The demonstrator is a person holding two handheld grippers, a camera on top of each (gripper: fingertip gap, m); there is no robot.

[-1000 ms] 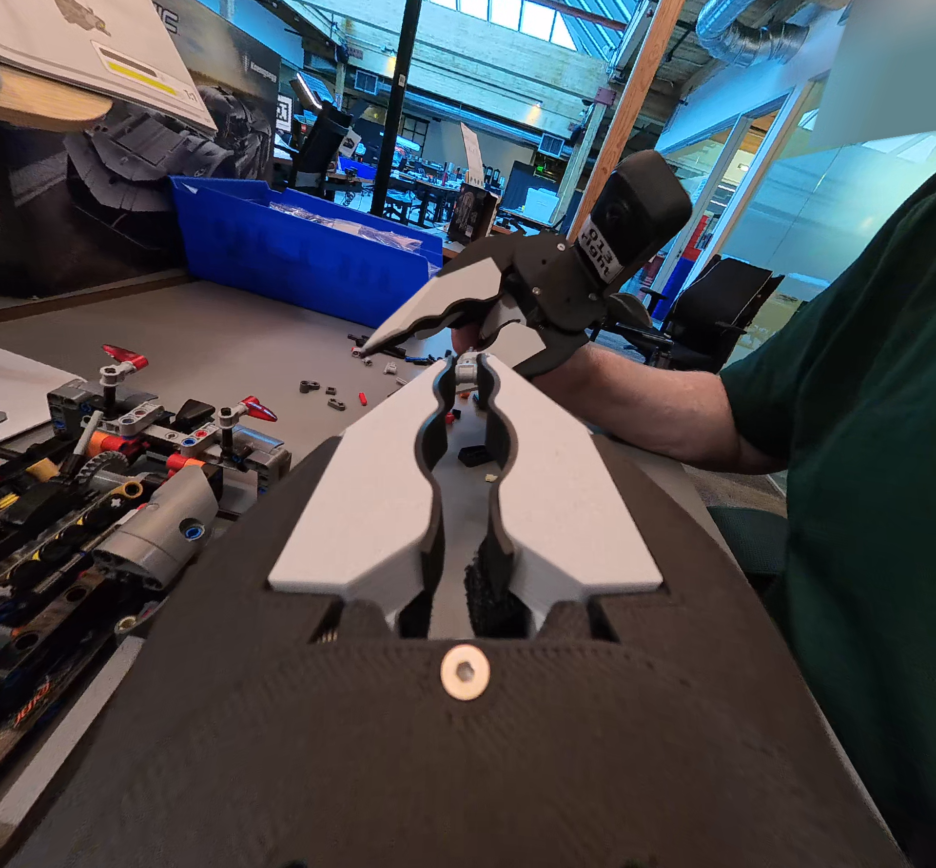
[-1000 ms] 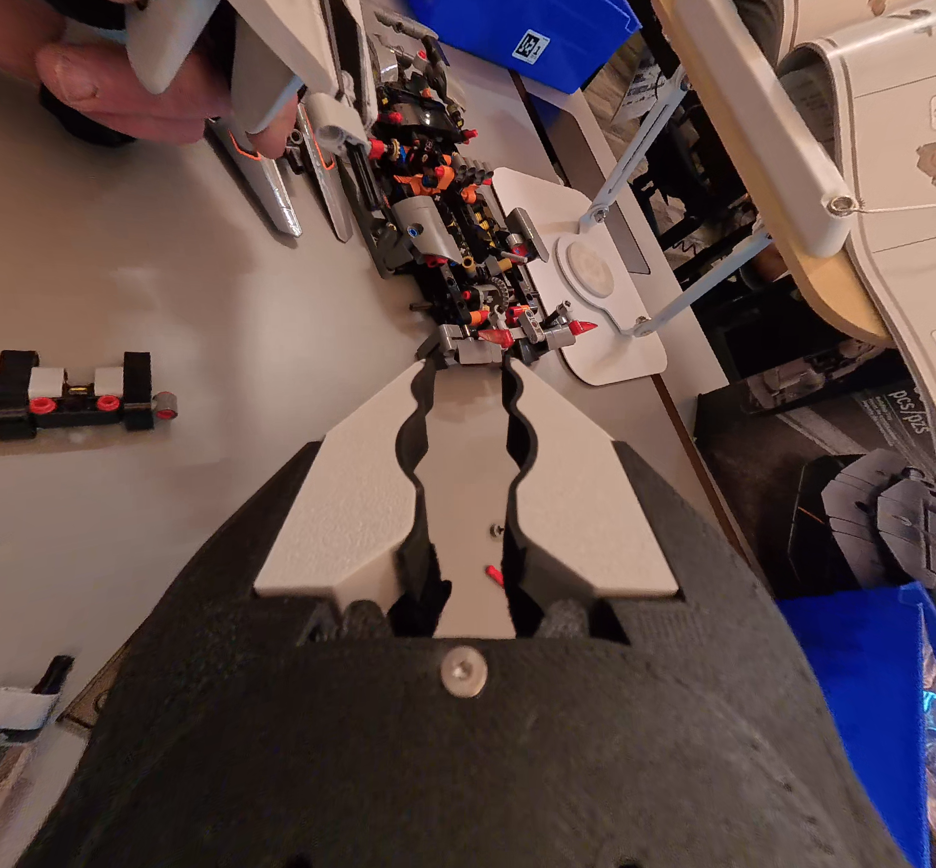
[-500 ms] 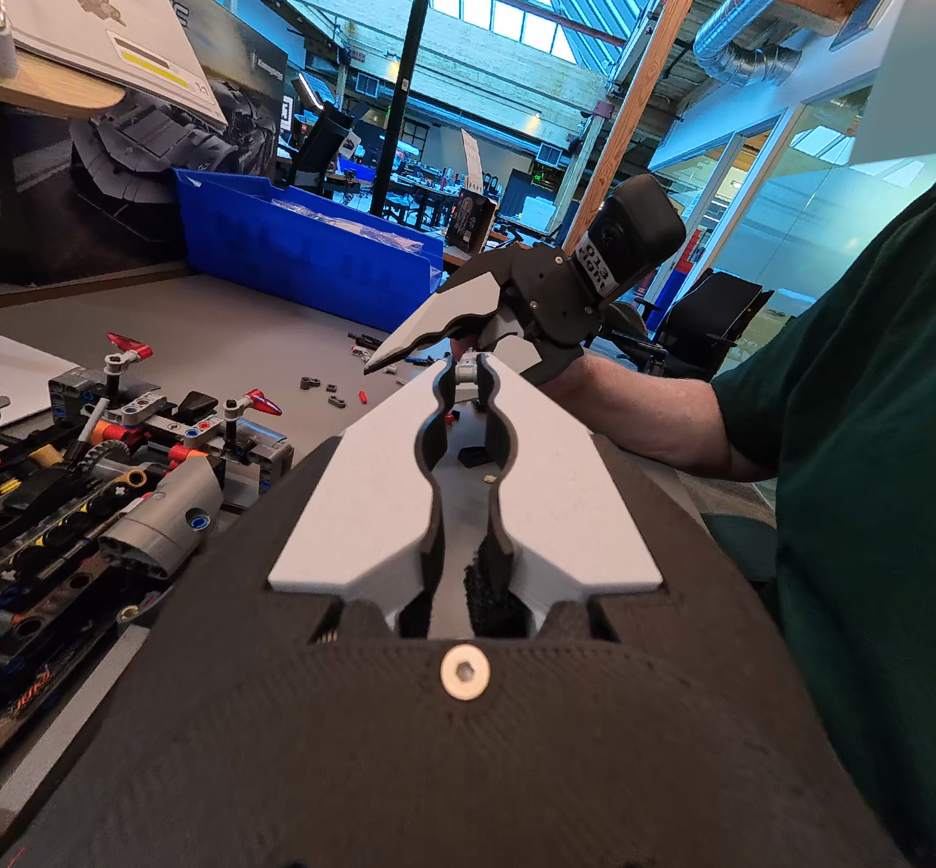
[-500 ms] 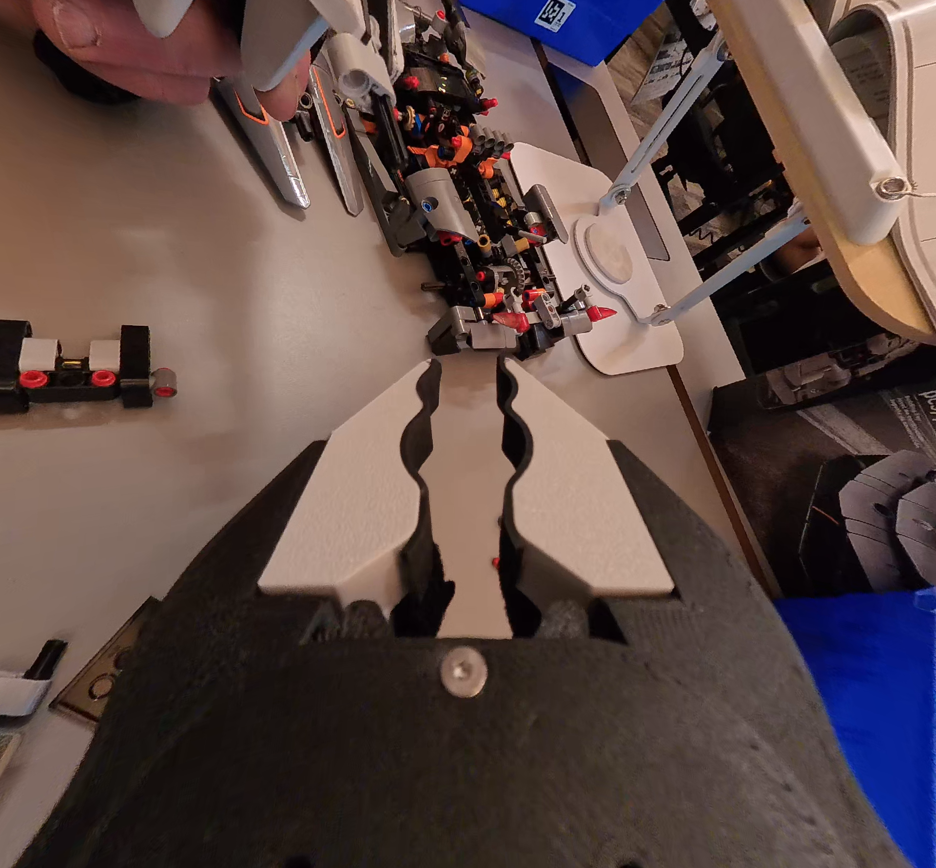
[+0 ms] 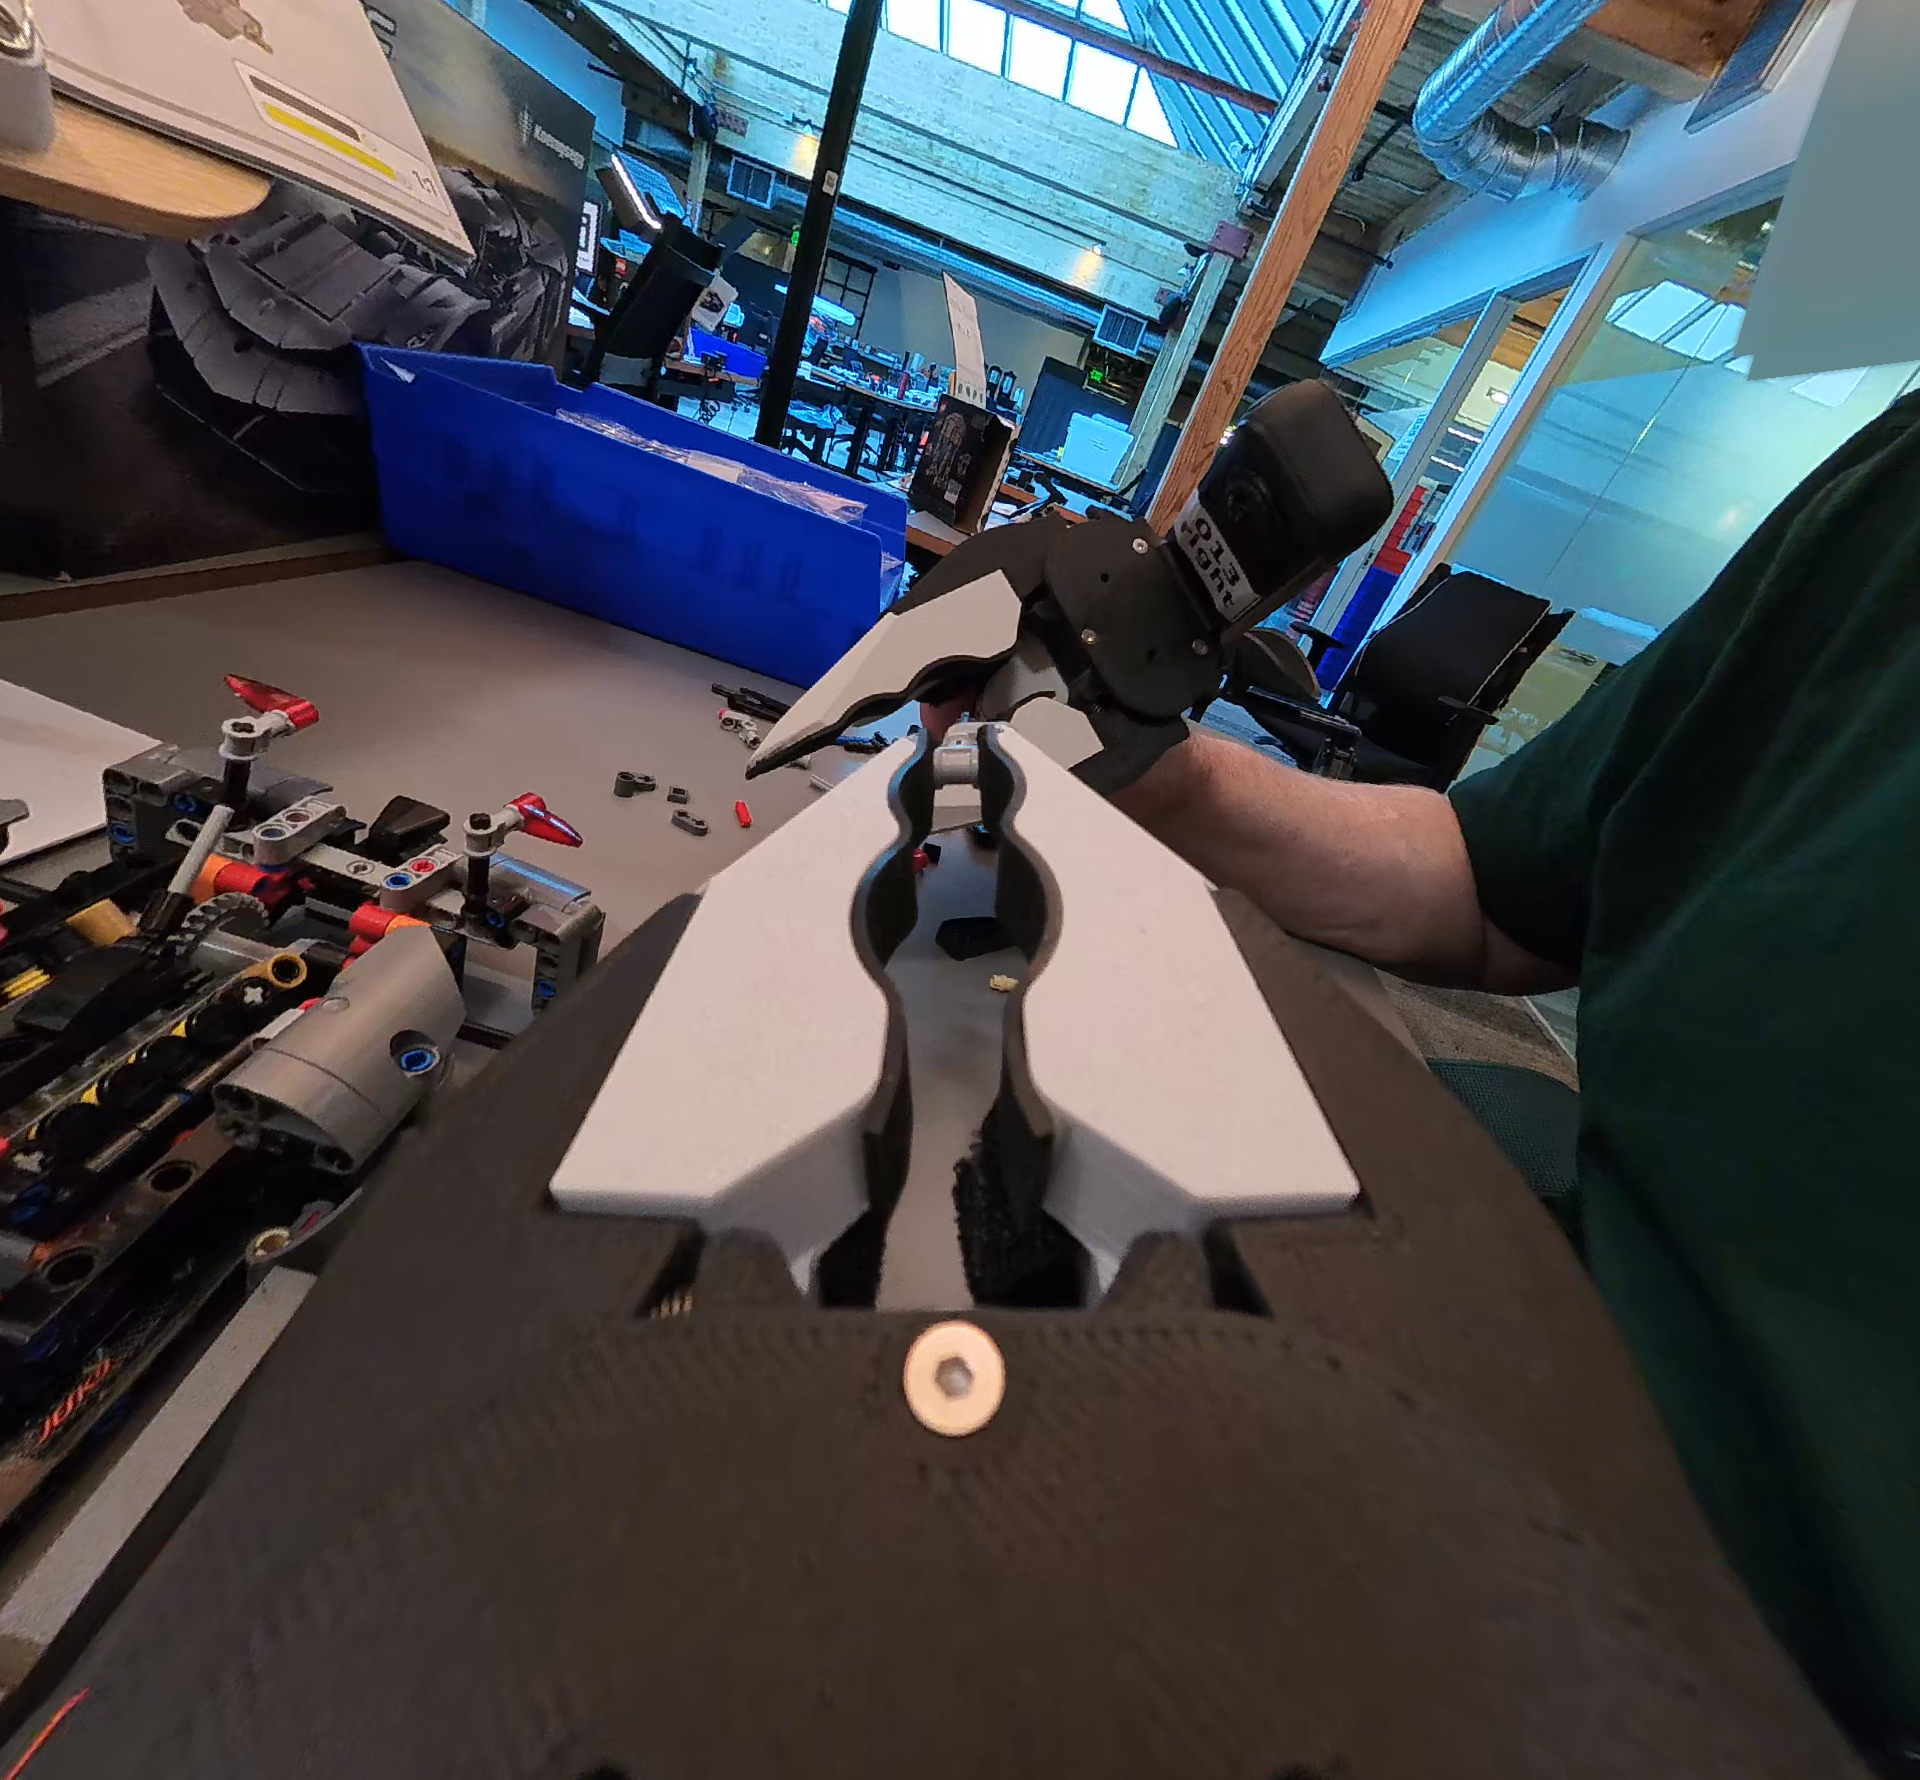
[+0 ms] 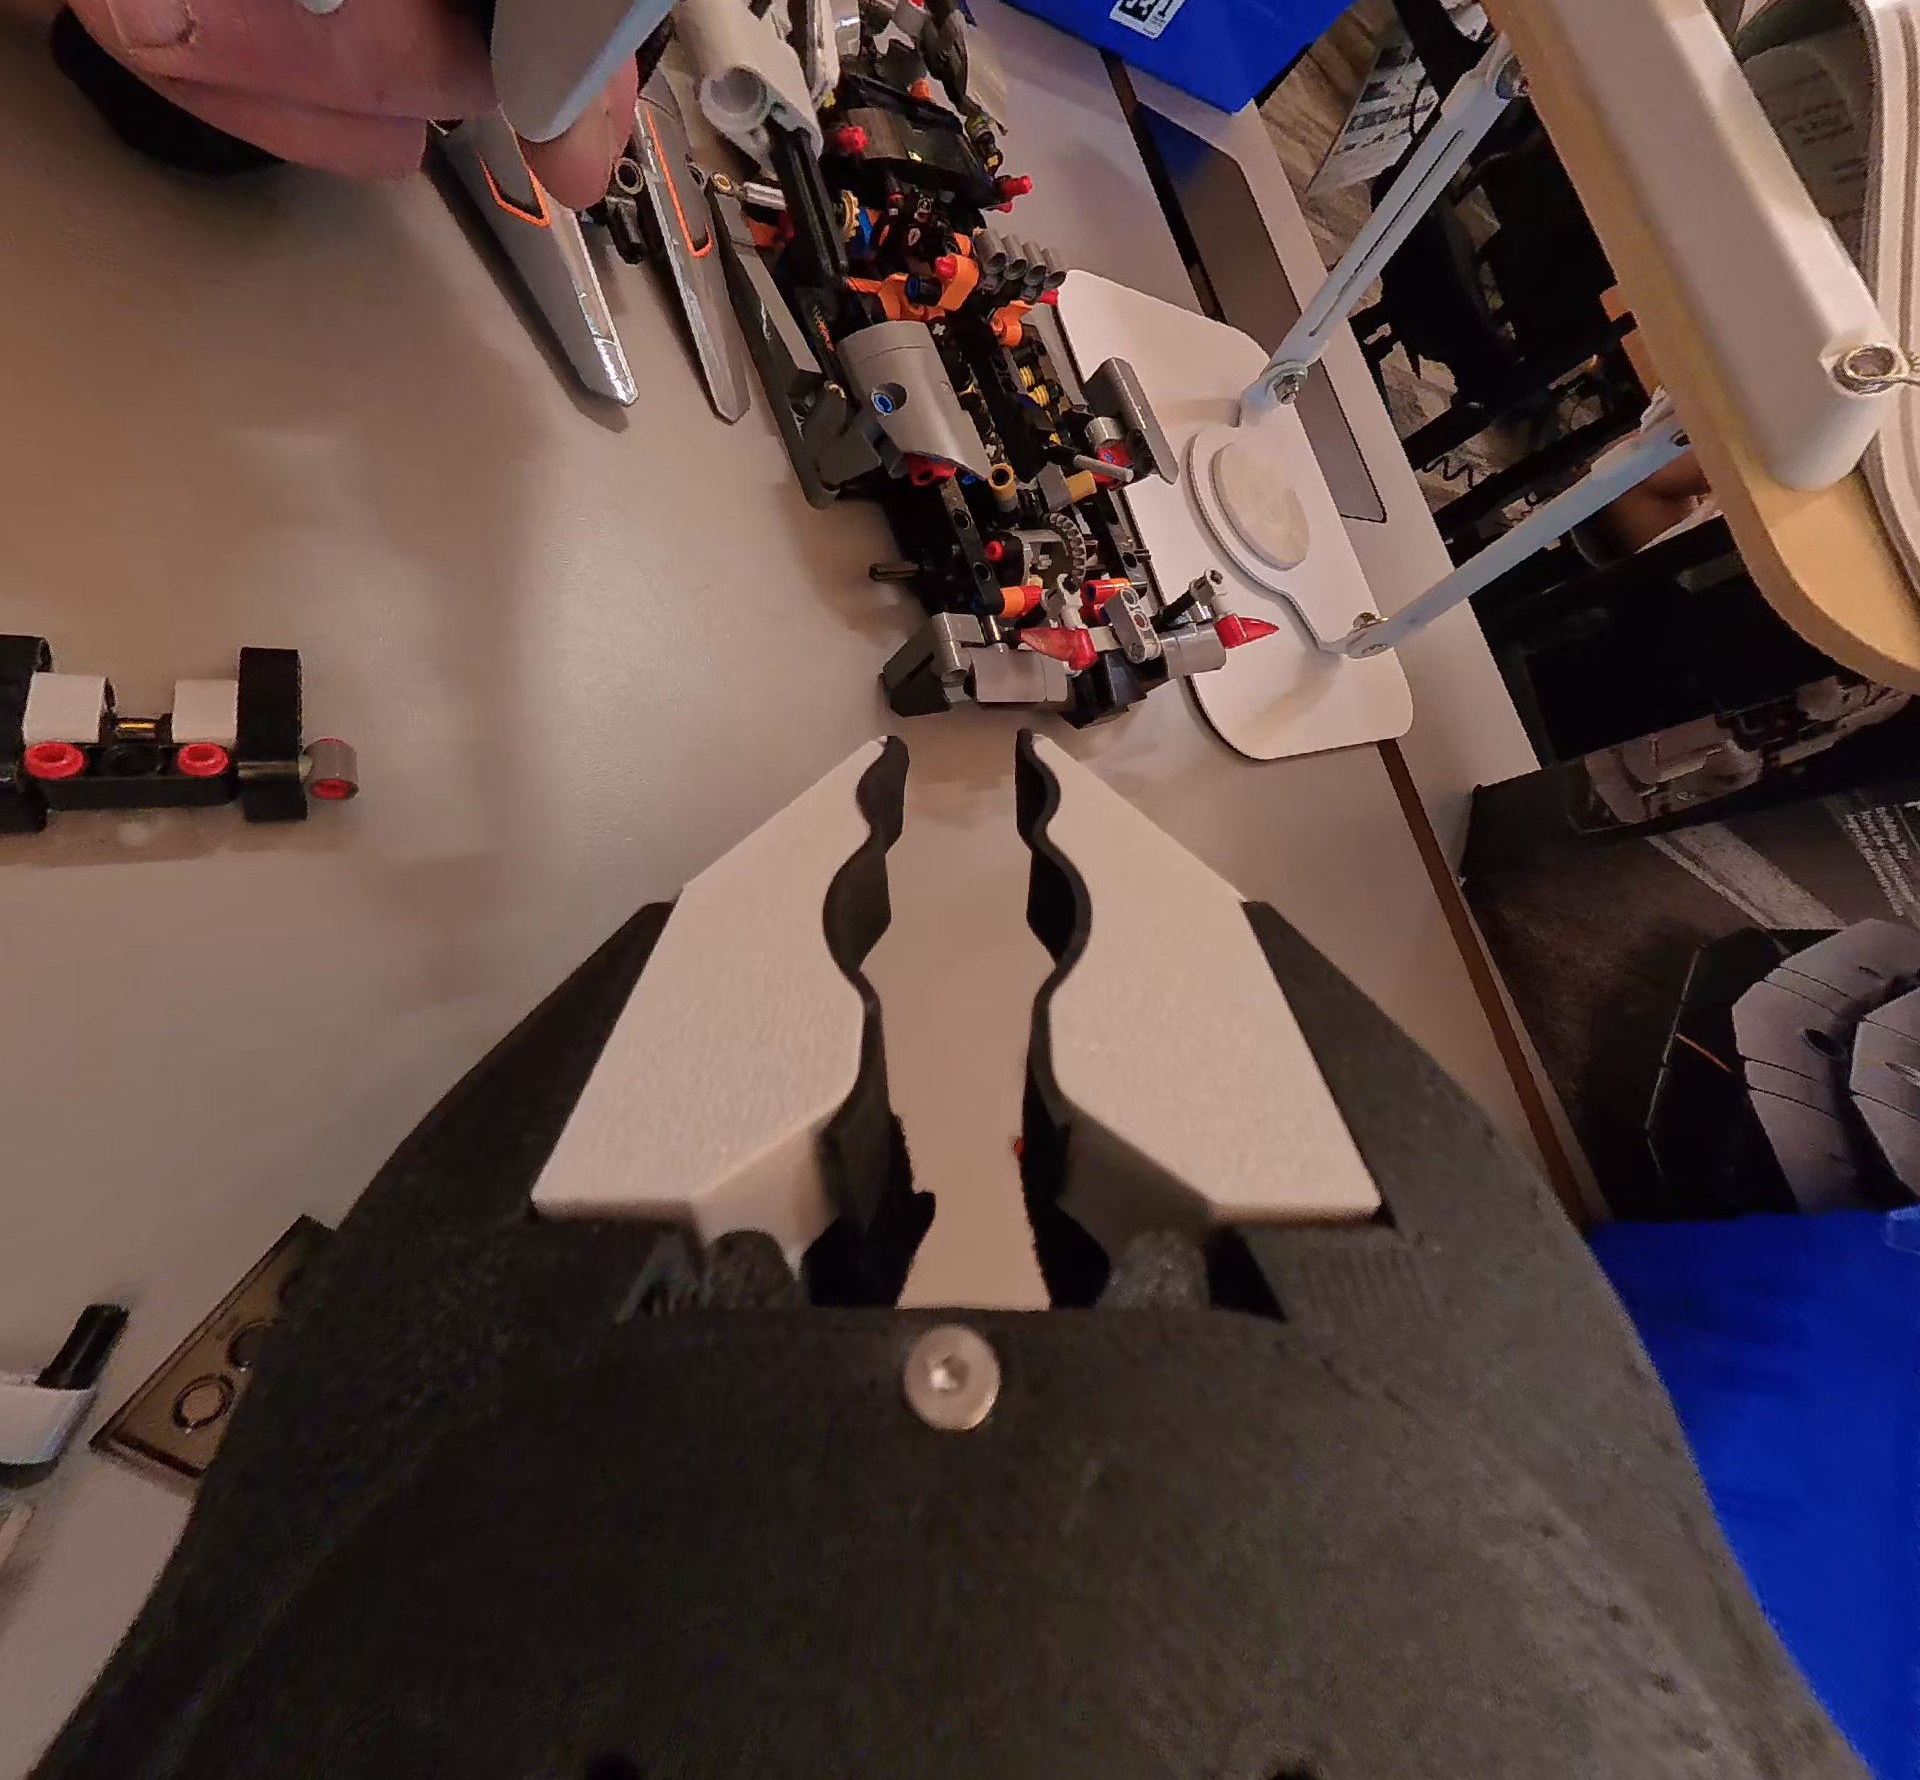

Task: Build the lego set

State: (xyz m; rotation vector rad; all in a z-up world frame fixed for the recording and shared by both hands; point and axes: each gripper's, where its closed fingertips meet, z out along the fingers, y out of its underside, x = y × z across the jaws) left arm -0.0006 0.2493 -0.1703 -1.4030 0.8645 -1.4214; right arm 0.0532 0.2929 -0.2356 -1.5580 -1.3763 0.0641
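Note:
The partly built Lego car (image 5: 260, 951) lies on the grey table at the left of the left wrist view. My left gripper (image 5: 956, 759) is shut on a small light grey connector piece (image 5: 954, 762), held above the table. In the right wrist view the car (image 6: 956, 442) lies ahead, and the left gripper (image 6: 686, 16) holds the grey piece (image 6: 743, 83) over the car's far end. My right gripper (image 6: 954, 743) is open and empty, just short of the car's near end with the red cones. It also shows in the left wrist view (image 5: 790, 748).
A black sub-assembly with red pins (image 6: 156, 743) lies at the left. Two silver and orange panels (image 6: 540, 296) lie beside the car. Blue bins (image 5: 623, 525) stand behind it. A white booklet stand base (image 6: 1278, 535) touches the car's side. Small loose pieces (image 5: 675, 795) are scattered about. The tips of one gripper are about 10 cm away from the tips of the other.
My right gripper has drawn back from the car's near end, leaving a gap of bare table. The left gripper keeps hold of the grey piece and has barely moved.

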